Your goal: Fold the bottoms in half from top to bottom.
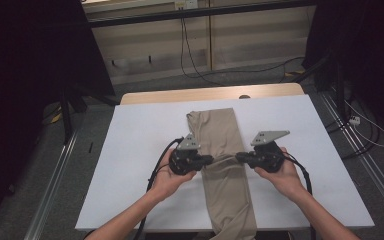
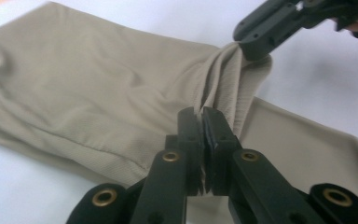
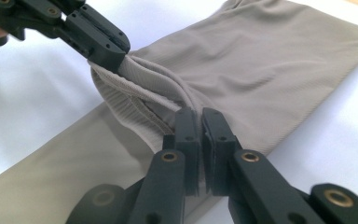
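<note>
Fabric slip is the risk: the left claw (image 1: 211, 160) and right claw (image 1: 238, 156) each pinch only thin edge folds of the beige trousers (image 1: 225, 150). Uneven lifting could pull one fold free onto the desk (image 1: 140, 145).

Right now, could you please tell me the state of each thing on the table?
Long beige ribbed cloth: lying lengthwise on the white table, pinched up at mid-length on both edges.
Left gripper: shut on the cloth's left edge.
Right gripper: shut on its right edge.

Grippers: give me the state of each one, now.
Left gripper: closed, pinching the left edge of the beige cloth.
Right gripper: closed, pinching the right edge of the same cloth.
</note>
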### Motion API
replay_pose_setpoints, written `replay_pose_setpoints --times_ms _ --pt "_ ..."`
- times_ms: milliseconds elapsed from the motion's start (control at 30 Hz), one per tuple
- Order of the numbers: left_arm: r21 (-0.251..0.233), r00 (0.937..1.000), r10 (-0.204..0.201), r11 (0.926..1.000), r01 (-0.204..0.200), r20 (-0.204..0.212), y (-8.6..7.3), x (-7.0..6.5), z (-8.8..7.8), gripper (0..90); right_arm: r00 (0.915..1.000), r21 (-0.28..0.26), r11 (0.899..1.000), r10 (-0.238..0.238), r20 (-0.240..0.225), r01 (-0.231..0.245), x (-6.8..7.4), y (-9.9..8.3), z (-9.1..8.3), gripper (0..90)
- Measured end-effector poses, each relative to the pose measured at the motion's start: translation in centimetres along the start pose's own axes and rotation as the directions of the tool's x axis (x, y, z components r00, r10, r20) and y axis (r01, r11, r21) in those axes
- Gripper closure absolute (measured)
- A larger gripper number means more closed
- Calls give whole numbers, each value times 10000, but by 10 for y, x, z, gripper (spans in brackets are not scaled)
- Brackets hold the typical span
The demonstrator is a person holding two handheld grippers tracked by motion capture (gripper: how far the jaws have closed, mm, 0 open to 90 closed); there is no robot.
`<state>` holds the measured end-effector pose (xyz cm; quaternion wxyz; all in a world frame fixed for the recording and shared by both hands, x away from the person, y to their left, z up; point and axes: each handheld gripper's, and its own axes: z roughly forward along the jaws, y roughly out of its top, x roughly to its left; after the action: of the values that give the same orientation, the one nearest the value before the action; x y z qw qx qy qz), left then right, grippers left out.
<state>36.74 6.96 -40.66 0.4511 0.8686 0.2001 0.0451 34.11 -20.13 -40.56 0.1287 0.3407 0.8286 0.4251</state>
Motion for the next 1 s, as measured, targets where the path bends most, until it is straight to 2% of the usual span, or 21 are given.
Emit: replay_pose_setpoints --times_ms 100,167,233,300,400,500,600,667,767,833,900,933,967,1000 --pt "222 9991 254 9994 -261 336 -12 -21 -10 870 9995 41 10000 -25 -325 27 19 -11 -11 860" --pt "322 9980 417 9985 -433 474 -21 -33 -14 869 9986 230 9993 -284 -440 295 34 -21 -15 860" --pt "422 9969 259 9987 -291 743 -29 -40 -15 870 9975 439 9980 -434 -557 459 46 -29 -18 860" --pt "519 9947 337 9979 -388 970 -34 -49 -13 870 9966 638 9961 -566 -602 604 54 -37 -21 860" --pt "824 9922 406 9953 -505 1179 -37 -59 -9 872 9971 835 9950 -509 -559 555 61 -46 -25 860" --pt "1172 9870 739 9889 -910 1427 -42 -68 -5 871 9973 1193 9911 -531 -508 589 66 -54 -25 859" --pt "1264 9858 689 9880 -886 1529 -45 -75 -9 871 9970 1357 9886 -583 -512 648 73 -57 -28 858" --pt "1129 9841 706 9895 -897 1628 -47 -81 -14 872 9965 1323 9892 -555 -626 634 80 -61 -33 858" --pt "1279 9834 882 9858 -1091 1588 -53 -90 -15 867 9948 1298 9890 -601 -819 705 88 -66 -36 850" --pt "1338 9811 741 9861 -988 1786 -56 -90 -13 834 9948 1312 9888 -613 -811 716 92 -71 -36 826" --pt "1335 9784 890 9843 -1151 1868 -57 -91 -13 808 9937 1332 9885 -587 -951 712 91 -72 -36 804" --pt "1536 9767 774 9821 -1092 1999 -57 -90 -14 796 9936 1340 9888 -523 -1004 656 91 -72 -36 774" --pt "1399 9771 658 9856 -954 2025 -58 -90 -14 774 9921 1394 9888 -359 -1202 526 90 -71 -35 708" --pt "1527 9749 584 9839 -925 2146 -56 -89 -16 750 9917 1403 9890 -286 -1252 462 89 -71 -35 662"
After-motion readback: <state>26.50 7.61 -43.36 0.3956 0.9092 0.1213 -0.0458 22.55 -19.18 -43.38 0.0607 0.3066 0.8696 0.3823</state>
